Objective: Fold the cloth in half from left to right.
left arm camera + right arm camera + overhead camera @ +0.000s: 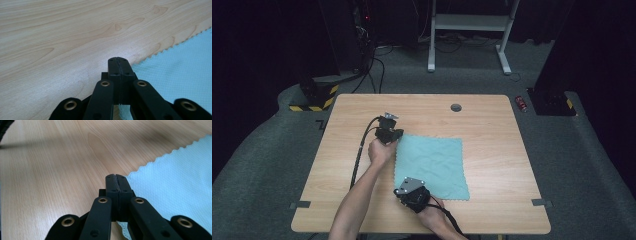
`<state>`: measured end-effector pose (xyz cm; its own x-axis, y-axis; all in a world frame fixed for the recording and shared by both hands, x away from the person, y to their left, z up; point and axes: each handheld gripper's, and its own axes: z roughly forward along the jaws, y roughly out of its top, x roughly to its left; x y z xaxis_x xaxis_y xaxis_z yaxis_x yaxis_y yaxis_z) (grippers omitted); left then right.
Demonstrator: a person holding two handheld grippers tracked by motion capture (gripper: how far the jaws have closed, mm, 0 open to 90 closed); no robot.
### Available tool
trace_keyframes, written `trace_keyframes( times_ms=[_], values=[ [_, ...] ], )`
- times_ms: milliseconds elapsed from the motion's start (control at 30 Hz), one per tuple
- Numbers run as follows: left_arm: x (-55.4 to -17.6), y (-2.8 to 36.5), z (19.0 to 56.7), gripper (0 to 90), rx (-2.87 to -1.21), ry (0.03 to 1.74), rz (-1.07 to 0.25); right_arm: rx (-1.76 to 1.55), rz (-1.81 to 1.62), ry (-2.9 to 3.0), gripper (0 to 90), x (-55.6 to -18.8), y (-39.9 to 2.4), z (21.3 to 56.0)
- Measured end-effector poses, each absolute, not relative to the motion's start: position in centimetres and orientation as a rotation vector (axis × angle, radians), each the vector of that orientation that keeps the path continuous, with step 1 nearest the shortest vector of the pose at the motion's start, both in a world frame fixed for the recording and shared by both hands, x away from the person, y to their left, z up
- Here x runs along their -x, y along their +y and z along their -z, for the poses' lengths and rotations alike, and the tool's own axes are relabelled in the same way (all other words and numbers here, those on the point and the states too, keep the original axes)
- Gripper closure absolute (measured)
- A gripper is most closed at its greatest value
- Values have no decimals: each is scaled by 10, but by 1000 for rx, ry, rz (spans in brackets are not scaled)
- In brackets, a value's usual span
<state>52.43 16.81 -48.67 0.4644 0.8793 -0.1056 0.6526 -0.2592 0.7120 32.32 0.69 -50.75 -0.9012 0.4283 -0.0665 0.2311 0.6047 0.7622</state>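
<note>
Holding two corners of the blue cloth, we think we are getting ready to fold it or lift it. To do this well, we should raise both corners together, at the same slow speed, so the cloth does not slip out or bunch up.

On the left, our left tool sits at the far left corner of the cloth. Its jaws are pressed together. A bit of cloth peeks out under them, so we think it pinches the corner. The rest of the cloth spreads away to the right of this tool.

The cloth lies flat in the middle of the wooden bench, with its wavy edge neat all round.

Further right and nearer to us, our right tool sits at the near left corner of the cloth. Its jaws are pressed together too, and a bit of cloth shows under them. The cloth lies to the right of its tips.
</note>
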Motion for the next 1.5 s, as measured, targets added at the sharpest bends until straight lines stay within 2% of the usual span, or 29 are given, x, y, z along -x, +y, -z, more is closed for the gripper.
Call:
trace_keyframes(
  times_ms=[733, 1500],
  values=[
    [-514, 213, 444, 900, -1957, 1293, -448, -471, -1350, 2562, 900, -324, 36, 470],
    [-523, 139, 479, 900, -2045, 1190, -377, -651, -1195, 2507, 900, -312, -32, 503]
  ],
)
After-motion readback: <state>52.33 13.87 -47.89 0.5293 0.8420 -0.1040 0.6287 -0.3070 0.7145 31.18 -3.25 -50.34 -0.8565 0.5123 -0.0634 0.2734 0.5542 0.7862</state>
